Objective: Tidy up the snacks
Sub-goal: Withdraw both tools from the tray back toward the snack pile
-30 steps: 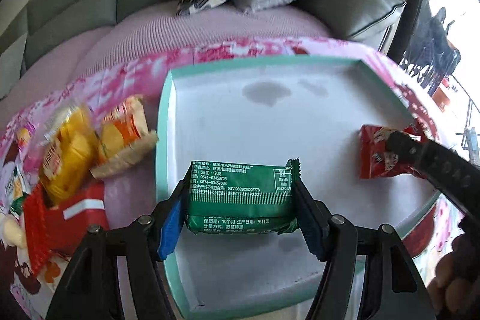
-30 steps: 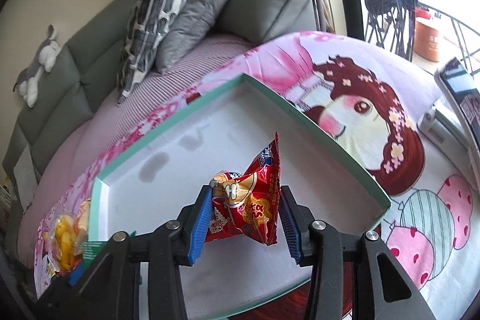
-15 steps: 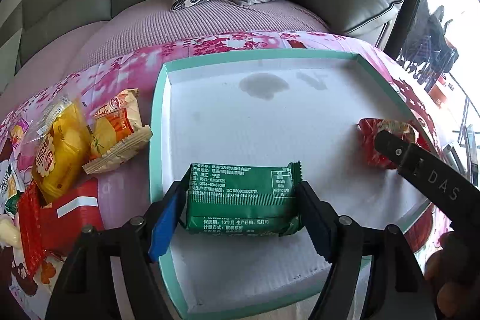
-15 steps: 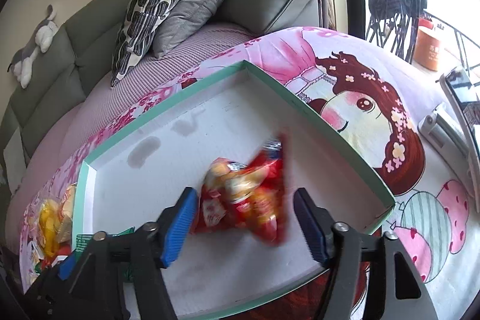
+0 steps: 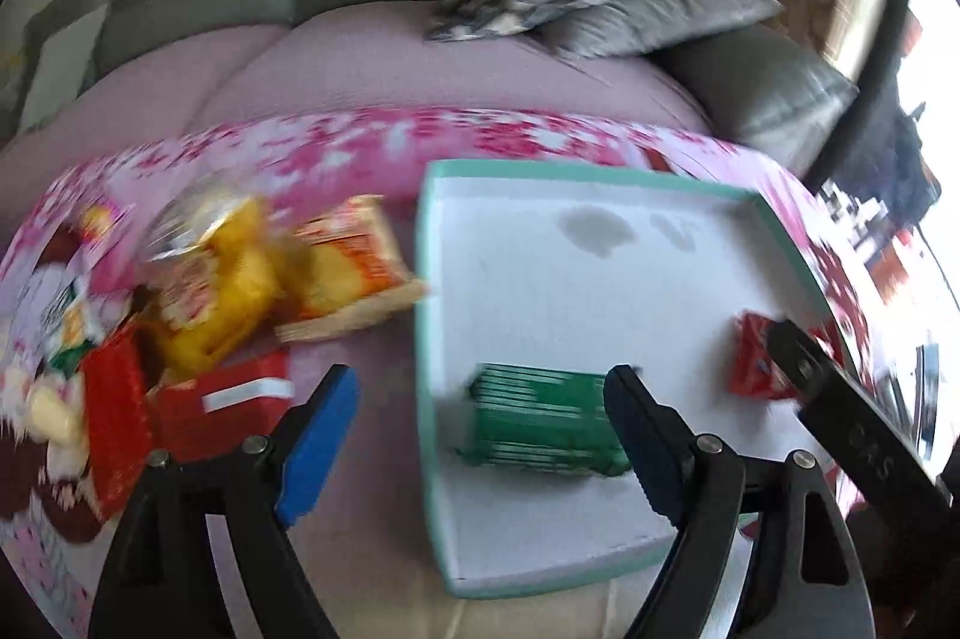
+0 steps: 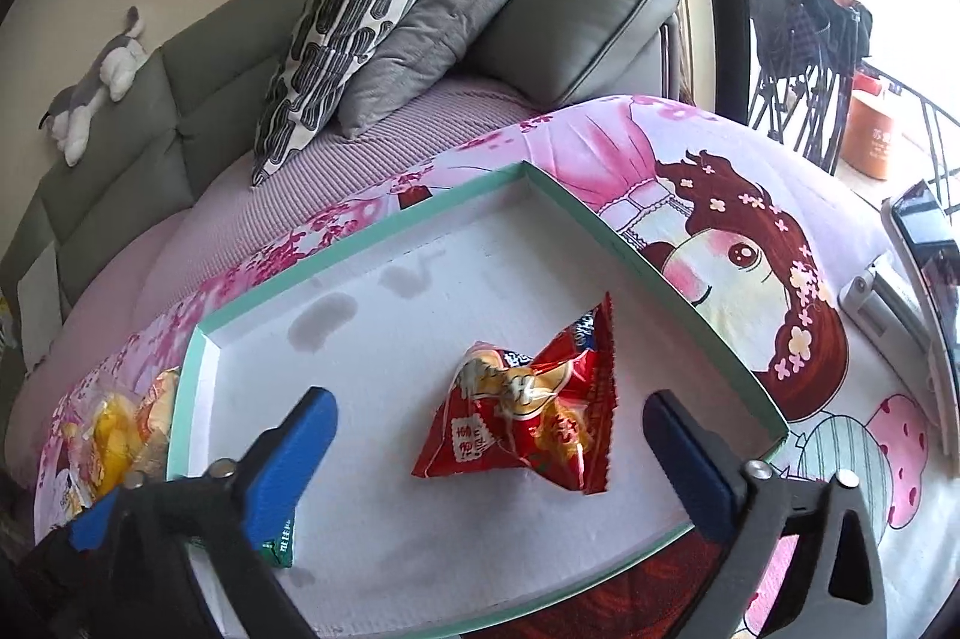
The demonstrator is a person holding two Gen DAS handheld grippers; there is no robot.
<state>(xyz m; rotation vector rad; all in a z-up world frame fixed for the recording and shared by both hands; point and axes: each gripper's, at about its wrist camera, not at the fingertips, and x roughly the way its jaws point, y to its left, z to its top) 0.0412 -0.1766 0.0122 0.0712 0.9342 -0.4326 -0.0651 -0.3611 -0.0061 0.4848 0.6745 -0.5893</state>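
A white tray with a teal rim lies on a pink cartoon cloth. A green snack packet rests flat in the tray's near left corner. My left gripper hangs above it with its jaws opening, the pads clear of the packet and the left finger out over the cloth. In the right wrist view a red snack packet lies on the tray. My right gripper straddles it with its jaws opening wide, touching nothing. The red packet also shows at the tray's right.
Left of the tray lies a pile of snacks: a yellow packet, an orange packet and a red box. A grey sofa with cushions stands behind. A phone on a stand sits at the right.
Both grippers let go of their packets. The green one now rests in the tray as my left gripper lifts and shifts left. The red one has fallen flat between the widening right fingers.
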